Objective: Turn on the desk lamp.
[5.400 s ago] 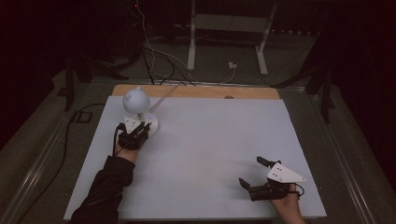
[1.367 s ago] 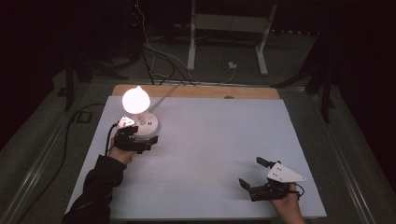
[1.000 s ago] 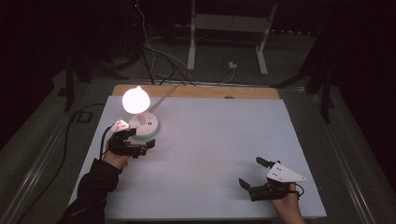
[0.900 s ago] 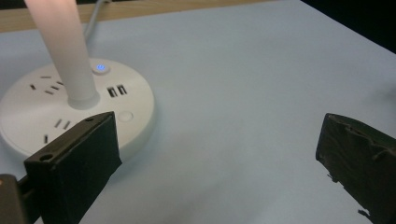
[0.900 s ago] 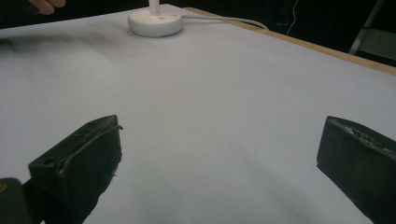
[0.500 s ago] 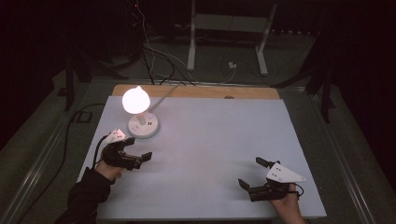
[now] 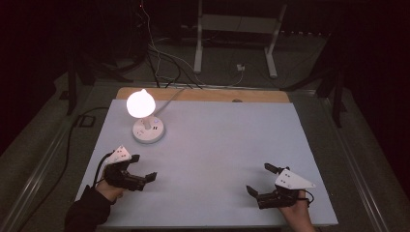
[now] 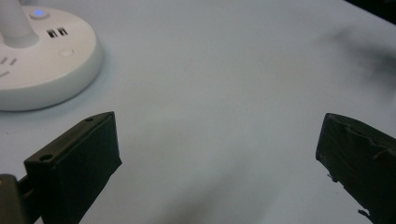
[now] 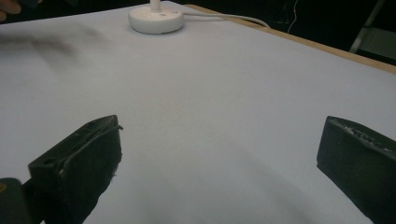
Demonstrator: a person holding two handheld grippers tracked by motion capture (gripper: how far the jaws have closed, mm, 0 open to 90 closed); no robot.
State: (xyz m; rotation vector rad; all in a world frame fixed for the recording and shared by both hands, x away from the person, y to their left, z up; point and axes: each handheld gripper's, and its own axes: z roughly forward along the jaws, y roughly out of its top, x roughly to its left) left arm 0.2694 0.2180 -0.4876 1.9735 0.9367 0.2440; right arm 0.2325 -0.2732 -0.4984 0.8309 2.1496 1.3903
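Two grippers are held low over the white table [image 7: 217, 145], both with jaws spread wide and nothing gripped. The right gripper [image 7: 261, 180] is seen well apart from the lamp [image 7: 145, 121]. The left gripper [image 7: 143, 168] is seen near the lamp's round base, short of it. Beyond, the lamp's bulb is lit.

The lamp [image 7: 145, 118] is white, with a glowing warm-white shade and a small blue light [image 8: 38, 12] on its round base. The surface [image 7: 227, 145] is a plain pale grey-blue sheet with a light wooden strip along its far edge. The left claw [image 7: 143, 167] and right claw [image 7: 261, 180] are black, each topped by a pale grey plate.
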